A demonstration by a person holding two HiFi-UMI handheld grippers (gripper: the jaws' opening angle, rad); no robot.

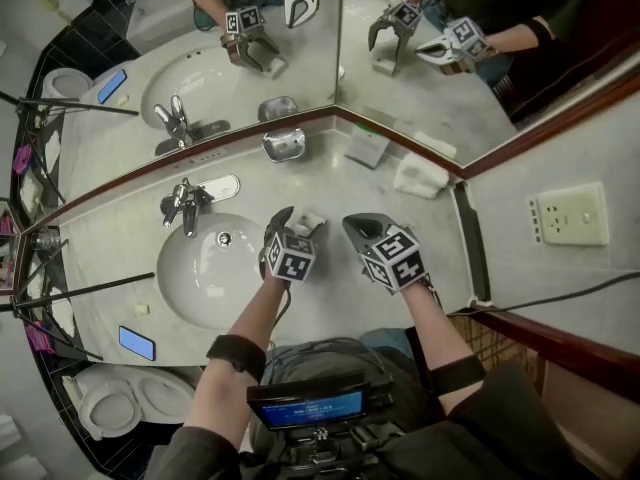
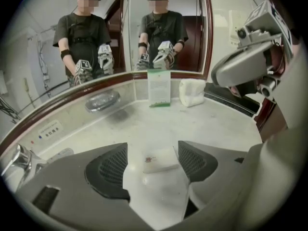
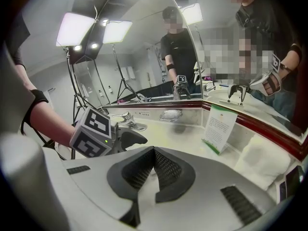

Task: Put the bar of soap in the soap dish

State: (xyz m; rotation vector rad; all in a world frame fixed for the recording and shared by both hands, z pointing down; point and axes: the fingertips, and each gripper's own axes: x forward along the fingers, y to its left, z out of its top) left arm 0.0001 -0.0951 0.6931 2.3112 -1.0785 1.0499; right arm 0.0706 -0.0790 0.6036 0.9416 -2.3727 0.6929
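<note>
Jaws of the left gripper [image 1: 298, 226] stood wide apart around the bar of soap [image 2: 161, 160], which lay flat on the marble counter [image 1: 335, 303] between the pads, not clamped. Farther back, the metal soap dish [image 1: 284, 145] sat against the foot of the mirror [image 1: 250, 58], well apart from the soap. Just beside the left gripper, the right gripper [image 3: 153, 165] hung over the counter with its jaws pressed together on nothing. A standing card [image 2: 159, 88] and a folded towel [image 2: 192, 91] stood by the mirror, and the basin [image 1: 200, 273] lay to the left.
</note>
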